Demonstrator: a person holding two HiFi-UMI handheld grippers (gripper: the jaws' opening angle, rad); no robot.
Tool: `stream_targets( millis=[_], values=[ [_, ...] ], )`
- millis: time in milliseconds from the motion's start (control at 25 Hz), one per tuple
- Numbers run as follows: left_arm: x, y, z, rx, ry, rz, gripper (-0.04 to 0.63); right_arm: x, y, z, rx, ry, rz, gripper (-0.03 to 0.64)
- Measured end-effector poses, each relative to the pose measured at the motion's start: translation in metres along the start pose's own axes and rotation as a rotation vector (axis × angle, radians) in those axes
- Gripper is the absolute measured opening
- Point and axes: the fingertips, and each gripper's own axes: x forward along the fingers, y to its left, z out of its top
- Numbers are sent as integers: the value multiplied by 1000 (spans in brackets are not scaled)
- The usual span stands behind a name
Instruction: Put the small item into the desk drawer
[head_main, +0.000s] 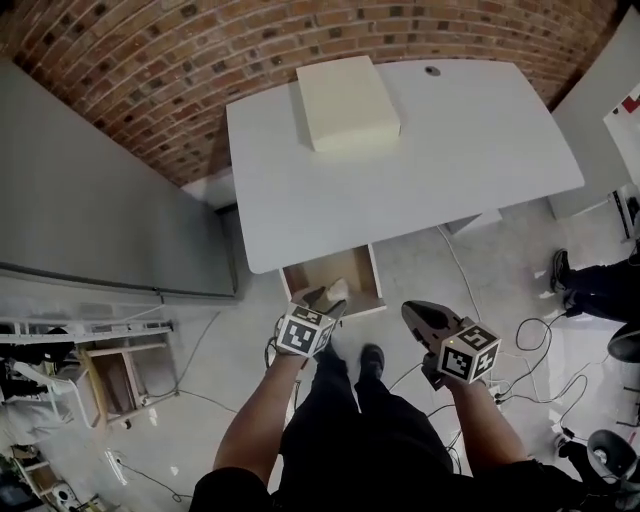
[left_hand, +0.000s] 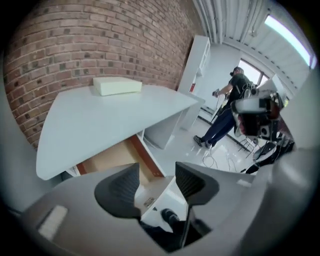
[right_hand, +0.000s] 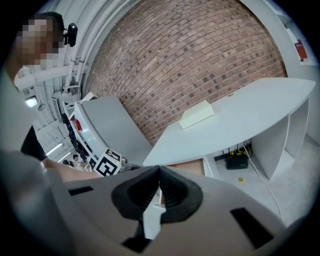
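The drawer stands pulled out under the tabletop. The left tool hangs at its front edge, jaws apart, gripping nothing; the right tool, jaws pressed together, sits aside. No view shows the small item: probably dropped in, with the drawer left to shut

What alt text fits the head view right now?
Seen from above, a person holds the left gripper, jaws apart, at the open drawer of a white desk; the right gripper, jaws together, hangs beside it. A cream box sits on the desk.
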Motion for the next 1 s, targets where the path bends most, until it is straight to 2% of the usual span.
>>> stream_targets(
  millis=[120,200,480,680,1000],
  values=[
    [-38,-29,25,-32,-116,-57,233,-14,14,8,-16,-11,12,12],
    [-64,-38,44,-33,-179,-49,230,-19,20,18,-34,-29,28,12],
    [-165,-40,103,74,-412,217,46,-32,32,47,-78,-66,92,11],
    [-219,-44,114,57,-504,298,12,-32,55,57,-118,-77,137,12],
    [-274,-24,109,-38,-589,334,12,-19,99,87,-215,-121,162,11]
  ],
)
